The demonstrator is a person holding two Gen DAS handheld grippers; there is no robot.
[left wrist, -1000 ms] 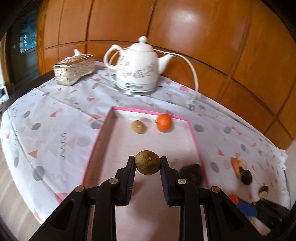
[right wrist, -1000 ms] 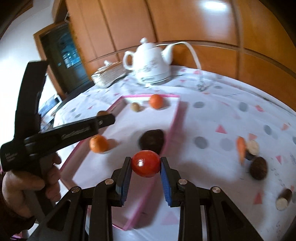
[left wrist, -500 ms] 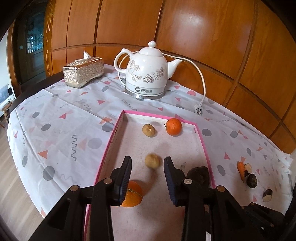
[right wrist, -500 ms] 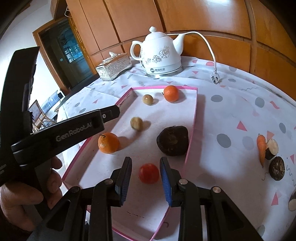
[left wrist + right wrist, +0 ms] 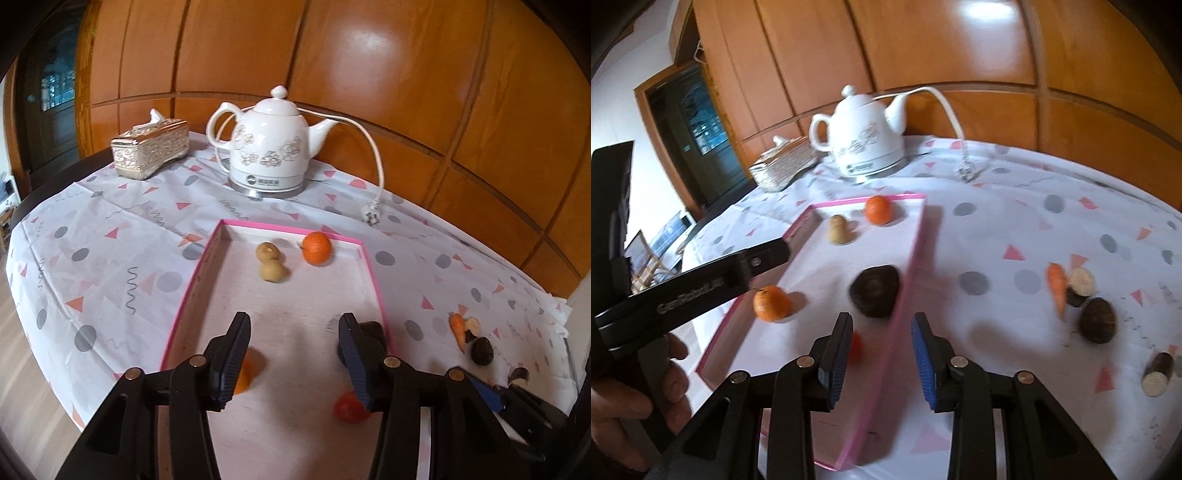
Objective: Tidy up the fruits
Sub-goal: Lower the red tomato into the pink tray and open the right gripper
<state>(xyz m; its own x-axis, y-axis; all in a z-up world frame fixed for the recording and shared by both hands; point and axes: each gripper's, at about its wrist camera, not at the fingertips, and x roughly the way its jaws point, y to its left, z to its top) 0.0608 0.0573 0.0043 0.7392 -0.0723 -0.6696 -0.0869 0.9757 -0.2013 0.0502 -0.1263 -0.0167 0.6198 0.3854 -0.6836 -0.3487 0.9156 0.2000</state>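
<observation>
A pink-rimmed tray (image 5: 371, 264) (image 5: 911, 266) holds two small brown fruits (image 5: 272, 271) (image 5: 839, 232) touching each other, an orange (image 5: 316, 248) (image 5: 878, 209) at the far end, a second orange (image 5: 246, 371) (image 5: 771, 302), a red tomato (image 5: 349, 408) (image 5: 855, 347) and a dark round fruit (image 5: 874, 290). My left gripper (image 5: 294, 350) is open and empty above the tray's near half. My right gripper (image 5: 881, 349) is open and empty over the tray's right rim.
A white teapot (image 5: 269, 151) (image 5: 866, 142) with a cord and plug (image 5: 371, 216) and a silver tissue box (image 5: 150, 152) stand at the back. A carrot (image 5: 1057, 290), dark roots (image 5: 1097, 319) and cut pieces lie on the patterned cloth at the right.
Both grippers opened and let go: the brown fruit rolled to the other brown fruit, the tomato lies in the tray. Both grippers pulled back; the right one shifted right.
</observation>
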